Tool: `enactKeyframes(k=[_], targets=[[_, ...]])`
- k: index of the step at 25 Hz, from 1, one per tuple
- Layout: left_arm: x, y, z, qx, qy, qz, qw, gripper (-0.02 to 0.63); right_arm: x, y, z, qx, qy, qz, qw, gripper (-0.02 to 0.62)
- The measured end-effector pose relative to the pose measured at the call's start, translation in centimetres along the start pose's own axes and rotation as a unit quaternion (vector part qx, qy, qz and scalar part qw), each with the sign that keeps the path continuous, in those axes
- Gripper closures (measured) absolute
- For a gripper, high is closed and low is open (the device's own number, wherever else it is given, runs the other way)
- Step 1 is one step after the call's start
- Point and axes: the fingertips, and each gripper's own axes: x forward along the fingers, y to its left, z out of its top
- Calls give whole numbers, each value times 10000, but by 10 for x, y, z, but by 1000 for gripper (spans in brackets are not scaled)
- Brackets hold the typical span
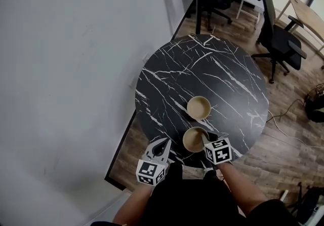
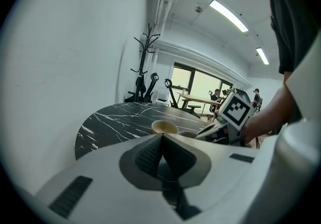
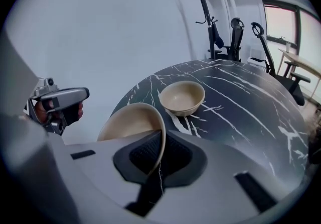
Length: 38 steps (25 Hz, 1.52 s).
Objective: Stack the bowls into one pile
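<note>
near bowl (image 1: 194,139) is pinched at the rim by right gripper (image 3: 159,142) (left gripper (image 2: 161,140) closed, empty), to be nested in far bowl (image 1: 198,107) at 12 o'clock

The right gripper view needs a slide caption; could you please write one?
Right gripper pinches the rim of one beige bowl; a second bowl sits beyond on the black marble table.

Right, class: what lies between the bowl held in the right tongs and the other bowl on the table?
Nothing but bare black tabletop. The right gripper view shows the held bowl and the far bowl apart, with only veined marble between.
</note>
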Motion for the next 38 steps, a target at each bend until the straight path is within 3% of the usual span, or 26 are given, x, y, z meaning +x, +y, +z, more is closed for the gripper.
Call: enactKeyframes(k=[14, 23, 26, 38], targets=[[10, 7, 8, 8, -19, -133, 9999, 592, -3, -22, 55, 24, -403, -315, 9987, 575], [21, 20, 22, -90, -75, -289, 9995, 592, 2, -55, 91, 311, -528, -575, 9965, 575], [25, 22, 24, 66, -38, -311, 9995, 592, 5, -64, 102, 382, -565, -649, 9956, 575], [33, 37, 20, 24, 121, -469, 9988, 592, 42, -82, 105, 488, -314, -861, 9946, 570]])
